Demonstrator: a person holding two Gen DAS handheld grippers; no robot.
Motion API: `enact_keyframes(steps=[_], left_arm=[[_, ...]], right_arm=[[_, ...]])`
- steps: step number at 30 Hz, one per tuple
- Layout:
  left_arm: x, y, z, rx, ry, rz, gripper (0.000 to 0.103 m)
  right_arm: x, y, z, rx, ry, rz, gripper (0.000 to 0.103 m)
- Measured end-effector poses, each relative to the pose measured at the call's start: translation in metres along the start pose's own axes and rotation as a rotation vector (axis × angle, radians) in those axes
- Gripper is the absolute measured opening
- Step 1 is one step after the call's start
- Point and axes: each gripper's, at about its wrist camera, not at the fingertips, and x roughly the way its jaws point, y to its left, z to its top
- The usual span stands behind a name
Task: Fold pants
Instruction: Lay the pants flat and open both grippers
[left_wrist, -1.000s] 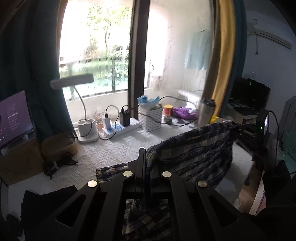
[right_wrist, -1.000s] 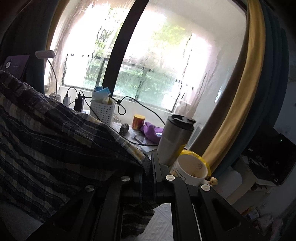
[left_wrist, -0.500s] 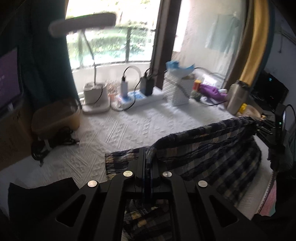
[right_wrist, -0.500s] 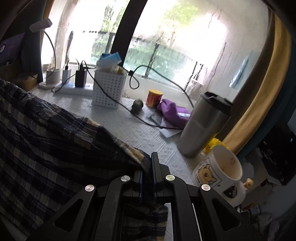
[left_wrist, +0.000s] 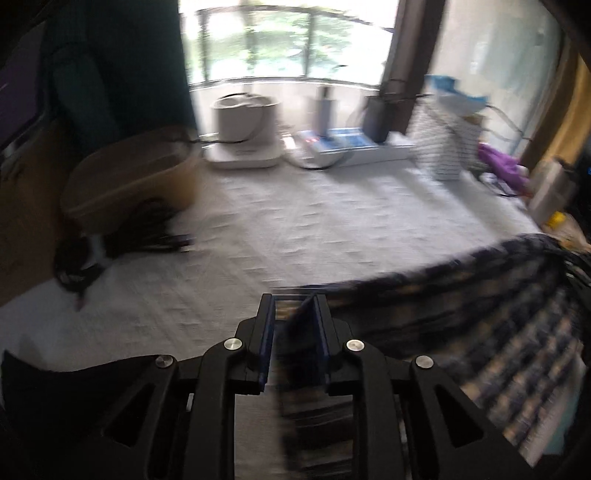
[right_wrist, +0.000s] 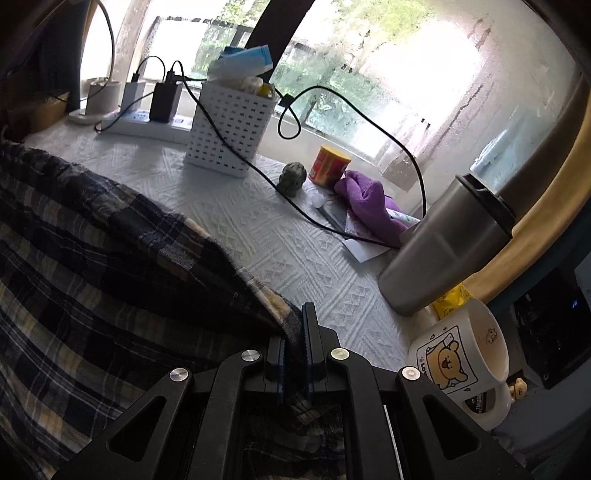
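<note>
Pants (right_wrist: 92, 258) (dark blue and yellow checks) lie spread on the white table cover (right_wrist: 280, 251). One edge is pinched tight in the right gripper (right_wrist: 294, 325). The left gripper (left_wrist: 293, 314) has its fingers apart, with cloth loose between them. A mug (right_wrist: 465, 354) and a steel cup (right_wrist: 450, 243) stand nearby.

Both low, windowward, sharing pants (left_wrist: 480, 295)

The pants (right_wrist: 92, 258) are plaid in navy, black and pale yellow. The worktop (right_wrist: 295, 258) wears a white cloth embossed with triangles. The basket (right_wrist: 229, 129) is white, the tin (right_wrist: 328, 164) yellow and red, the cloth (right_wrist: 369, 203) purple, the tumbler (right_wrist: 450, 243) grey with a black lid, and the mug (right_wrist: 465, 354) cream with a yellow bear.
</note>
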Motion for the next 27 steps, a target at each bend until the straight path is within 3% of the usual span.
enact_keyframes(steps=[9, 13, 16, 17, 19, 20, 21, 27], left_arm=[[-0.022, 0.030, -0.015, -0.076, -0.007, 0.019, 0.020], [-0.037, 0.028, -0.031, -0.094, 0.002, -0.048, 0.035], [-0.048, 0.021, -0.049, -0.091, 0.017, -0.108, 0.035], [-0.050, 0.018, -0.056, -0.088, 0.025, -0.121, 0.035], [-0.055, 0.011, -0.069, -0.084, 0.043, -0.144, 0.035], [-0.056, 0.008, -0.076, -0.079, 0.057, -0.155, 0.035], [-0.057, 0.004, -0.082, -0.067, 0.070, -0.159, 0.035], [-0.055, -0.012, -0.112, -0.033, 0.126, -0.123, 0.035]], right_arm=[[0.005, 0.003, 0.006, 0.003, 0.028, -0.002, 0.008], [-0.003, -0.001, 0.006, 0.028, 0.020, -0.002, 0.011], [-0.013, -0.004, 0.005, 0.045, 0.010, -0.006, 0.017], [-0.016, -0.005, 0.005, 0.049, 0.006, -0.007, 0.023], [-0.024, -0.007, 0.003, 0.065, -0.005, -0.009, 0.052], [-0.029, -0.008, 0.003, 0.074, -0.016, -0.012, 0.077], [-0.035, -0.010, 0.002, 0.085, -0.033, -0.018, 0.083], [-0.059, -0.021, -0.007, 0.123, -0.052, -0.027, 0.083]])
